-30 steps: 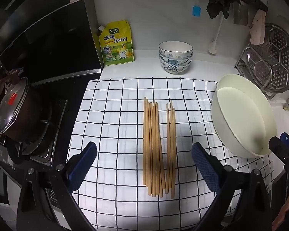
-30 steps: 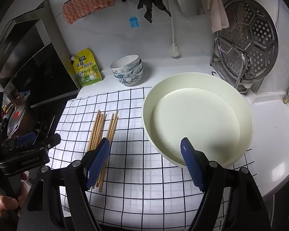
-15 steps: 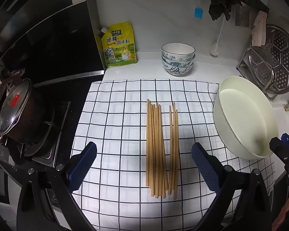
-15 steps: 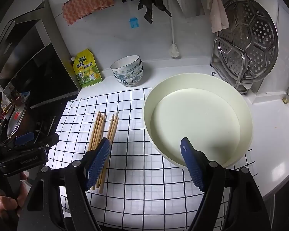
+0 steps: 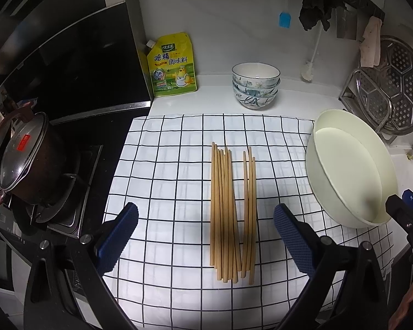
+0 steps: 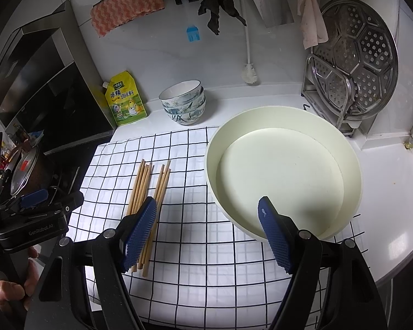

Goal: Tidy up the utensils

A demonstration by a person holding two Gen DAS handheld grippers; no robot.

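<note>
I am at the start: nothing is picked up yet. My left tool [image 5: 205, 228] hangs spread wide and empty over the checked cloth [image 5: 162, 170], and the chopsticks [image 5: 231, 214] lie on that cloth straight ahead between its fingers, in two loose bunches side by side. To their right sits the cream basin [image 6: 283, 176], empty, with my right tool [image 6: 208, 232] gaping and empty at its near rim. Next, I think, the left must drop, close across one bunch and carry it right to the basin.
</note>
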